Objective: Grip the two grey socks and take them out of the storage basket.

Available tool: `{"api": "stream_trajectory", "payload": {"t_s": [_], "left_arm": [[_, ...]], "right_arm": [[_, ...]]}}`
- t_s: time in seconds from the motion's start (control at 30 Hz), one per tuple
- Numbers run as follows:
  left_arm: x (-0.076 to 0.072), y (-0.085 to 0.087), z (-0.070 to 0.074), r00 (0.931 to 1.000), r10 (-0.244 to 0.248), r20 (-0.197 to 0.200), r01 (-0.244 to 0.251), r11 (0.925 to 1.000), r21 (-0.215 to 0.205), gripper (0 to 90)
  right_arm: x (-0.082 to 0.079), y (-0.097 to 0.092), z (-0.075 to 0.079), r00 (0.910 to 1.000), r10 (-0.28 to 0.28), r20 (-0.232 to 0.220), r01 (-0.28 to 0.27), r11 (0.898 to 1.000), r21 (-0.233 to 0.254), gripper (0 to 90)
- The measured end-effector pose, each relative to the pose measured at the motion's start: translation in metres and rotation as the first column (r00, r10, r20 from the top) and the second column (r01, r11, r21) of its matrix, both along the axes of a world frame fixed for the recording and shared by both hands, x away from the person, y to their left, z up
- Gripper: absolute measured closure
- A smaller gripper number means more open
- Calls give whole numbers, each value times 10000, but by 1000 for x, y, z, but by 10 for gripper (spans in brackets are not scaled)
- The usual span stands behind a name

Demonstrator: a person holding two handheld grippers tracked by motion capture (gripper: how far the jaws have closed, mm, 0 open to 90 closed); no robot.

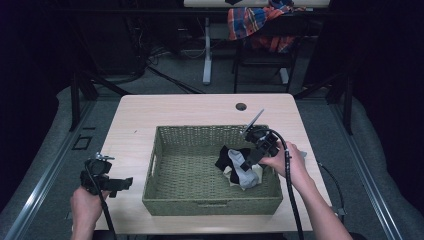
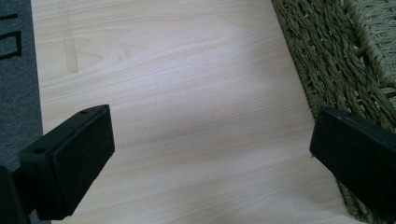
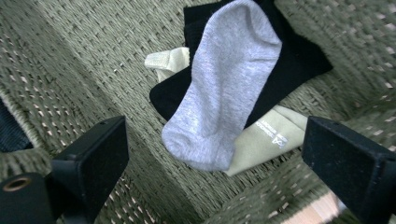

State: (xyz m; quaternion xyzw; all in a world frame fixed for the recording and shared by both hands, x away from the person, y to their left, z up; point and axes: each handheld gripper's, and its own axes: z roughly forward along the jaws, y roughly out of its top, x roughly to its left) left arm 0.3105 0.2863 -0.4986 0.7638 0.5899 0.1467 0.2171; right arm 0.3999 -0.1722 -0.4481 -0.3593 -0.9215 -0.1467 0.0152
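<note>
- Left gripper: held over the table just outside the basket's left wall. Jaws stand wide apart with bare wood between them, nothing held. In the left gripper view the woven wall of the basket runs up the right side, next to the right-hand jaw.
- Basket: green woven tray in the middle of the table. The socks lie in its right half, near the right wall, well apart from the left gripper.
- Grey sock: top of the pile, draped over a black sock, with a pale yellow-green sock underneath. In the right gripper view its long axis runs from upper right to lower left, rounded toe end pointing toward the gripper, other end farther off.
- Right gripper: inside the basket, directly over the pile. Jaws wide, pads clear of the cloth, nothing gripped; the grey sock's toe lies in the gap between them.
- Judgement: the right hand is much the nearer. The sock lies straight ahead of and below its jaws, which straddle it roughly across the long axis, so a short descent and a close should catch the toe. Risk: the pads could catch the black or yellow-green sock as well.
</note>
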Motion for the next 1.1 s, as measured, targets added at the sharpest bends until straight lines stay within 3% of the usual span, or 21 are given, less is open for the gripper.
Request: {"api": "stream_trajectory", "payload": {"t_s": [0.03, 0.13, 0.23, 0.27, 0.33, 0.37, 0.43, 0.6, 0.7, 0.77, 0.8, 0.93, 1.07, 1.1], "left_arm": [[0, 0, 0, 10000, -27, -25, 27, 10000, 25, 1], [0, -1, 0, 10000, -38, -37, 38, 10000, 33, 0], [0, -1, 0, 10000, -66, -47, 66, 10000, 52, 0], [0, -1, 0, 10000, -61, -56, 61, 10000, 47, 1], [0, -1, 0, 10000, -60, -64, 61, 10000, 47, 1], [0, -1, 0, 10000, -65, -61, 66, 10000, 44, 0], [0, -1, 0, 10000, -67, -62, 67, 10000, 47, 1], [0, -1, -1, 9999, -59, -81, 60, 10000, 34, 1], [0, -1, -1, 9999, -63, -92, 64, 10000, 41, 1], [0, -1, -1, 9999, -59, -87, 60, 10000, 44, 1], [0, -1, -1, 9999, -59, -85, 59, 10000, 47, 1], [0, -1, 0, 9999, -59, -85, 59, 10000, 53, 1], [0, -1, 0, 10000, -54, -82, 55, 10000, 61, 1], [0, -1, 0, 9999, -60, -84, 60, 10000, 52, 1]], "right_arm": [[2, 3, -4, 10000, -64, -38, 64, 10000, -25, 137], [3, 6, -10, 9997, -227, -70, 228, 9996, 141, 155], [6, 12, -19, 9993, -221, -294, 219, 9997, -43, 226], [8, 14, -23, 9993, -229, -295, 221, 9994, -256, 303], [8, 16, -25, 9989, -333, -340, 320, 9988, -374, 323], [10, 19, -30, 9985, -266, -487, 233, 9975, -665, 405], [10, 22, -34, 9979, -327, -558, 285, 9968, -741, 479], [10, 30, -41, 9980, -250, -588, 178, 9926, -1198, 566], [12, 34, -47, 9981, -232, -570, 142, 9881, -1531, 729], [12, 34, -47, 9974, -222, -691, 106, 9865, -1636, 753], [11, 34, -49, 9973, -361, -644, 257, 9877, -1545, 824], [10, 33, -43, 9975, -339, -620, 240, 9878, -1541, 848], [8, 29, -27, 9987, -277, -438, 218, 9914, -1293, 849], [4, 26, -18, 9991, -404, -122, 391, 9951, -904, 849]]}}
